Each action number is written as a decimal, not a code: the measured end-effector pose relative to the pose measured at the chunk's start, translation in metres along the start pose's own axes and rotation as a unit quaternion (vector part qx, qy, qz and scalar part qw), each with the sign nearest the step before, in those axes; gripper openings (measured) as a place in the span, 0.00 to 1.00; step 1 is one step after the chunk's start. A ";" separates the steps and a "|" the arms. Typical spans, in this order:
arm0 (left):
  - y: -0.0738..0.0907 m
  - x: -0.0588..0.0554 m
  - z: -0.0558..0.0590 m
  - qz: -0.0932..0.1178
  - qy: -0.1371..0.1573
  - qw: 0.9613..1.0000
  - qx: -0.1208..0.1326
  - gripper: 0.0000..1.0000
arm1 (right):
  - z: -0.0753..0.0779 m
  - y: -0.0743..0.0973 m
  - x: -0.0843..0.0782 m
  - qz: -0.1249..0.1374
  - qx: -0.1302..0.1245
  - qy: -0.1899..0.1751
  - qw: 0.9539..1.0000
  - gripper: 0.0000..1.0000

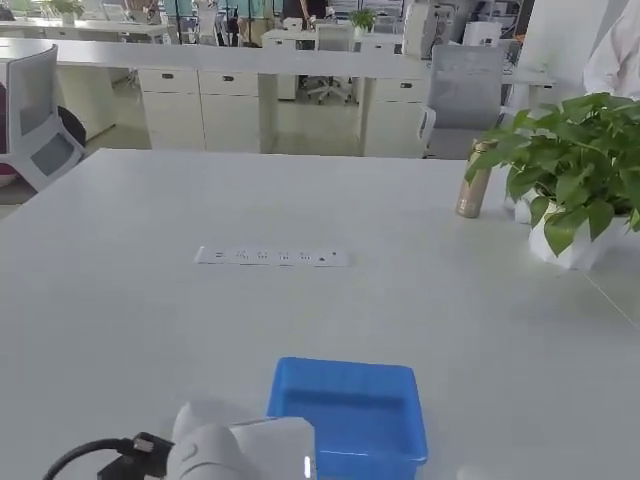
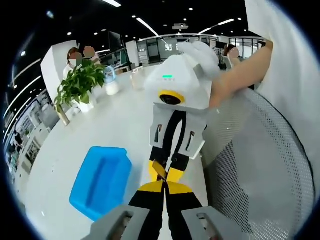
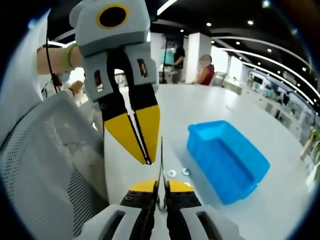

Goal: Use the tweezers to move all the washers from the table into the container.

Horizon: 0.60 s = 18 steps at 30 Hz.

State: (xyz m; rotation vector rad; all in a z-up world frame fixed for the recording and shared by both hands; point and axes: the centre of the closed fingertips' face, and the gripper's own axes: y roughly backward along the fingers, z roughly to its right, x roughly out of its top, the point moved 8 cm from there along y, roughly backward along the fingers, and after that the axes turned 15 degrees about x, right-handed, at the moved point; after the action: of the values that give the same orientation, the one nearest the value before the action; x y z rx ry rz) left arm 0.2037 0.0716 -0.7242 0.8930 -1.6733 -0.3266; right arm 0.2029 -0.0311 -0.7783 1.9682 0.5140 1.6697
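We've got the thin steel tweezers pinched in the right tongs, blades poking forward, so by our reckoning this is the pick-up step. Small silver ring washers lie on the white counter just beyond those tongs, with the blue plastic container further out to their right. The left tongs are pressed together, seemingly empty, angled tip-to-tip at the right ones, just beside the tweezers. Next call, we think: dip the blades onto a washer.

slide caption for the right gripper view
The right gripper, shut on tweezers, faces the shut left gripper; two washers lie on the white table near the blue container.
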 end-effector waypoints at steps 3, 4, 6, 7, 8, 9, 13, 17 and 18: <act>0.001 0.008 0.002 0.038 0.069 0.997 -0.010 0.00 | -0.002 0.000 0.001 -0.006 0.001 0.012 1.000 0.03; 0.002 0.008 0.000 0.041 0.070 0.997 -0.007 0.00 | -0.003 0.000 0.000 -0.007 -0.001 0.014 1.000 0.03; 0.004 0.006 -0.002 0.036 0.069 0.997 0.002 0.00 | -0.003 0.001 -0.001 -0.008 -0.003 0.013 1.000 0.03; 0.006 0.005 -0.004 0.036 0.071 0.997 0.006 0.00 | -0.003 0.002 -0.002 -0.008 -0.002 0.014 1.000 0.03; 0.008 0.004 -0.005 0.037 0.071 0.997 0.009 0.00 | -0.004 0.001 -0.002 -0.007 0.000 0.015 1.000 0.03; 0.012 0.003 -0.008 0.039 0.078 0.996 0.015 0.00 | -0.005 0.001 -0.002 -0.008 0.000 0.017 1.000 0.03; 0.023 0.007 -0.012 0.070 0.104 0.992 0.014 0.07 | -0.008 -0.001 -0.002 -0.018 0.003 0.032 0.999 0.03; 0.027 0.018 -0.008 0.095 0.098 0.991 -0.010 0.13 | -0.010 -0.003 0.000 -0.023 0.005 0.041 0.999 0.04; 0.026 0.019 -0.007 0.093 0.093 0.991 -0.016 0.10 | -0.010 -0.003 0.000 -0.024 0.004 0.042 0.999 0.04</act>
State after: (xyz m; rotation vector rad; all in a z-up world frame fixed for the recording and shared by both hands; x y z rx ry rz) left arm 0.1989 0.0772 -0.6920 0.7142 -1.5587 -0.1380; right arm 0.1933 -0.0276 -0.7790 1.8841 0.5952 1.7283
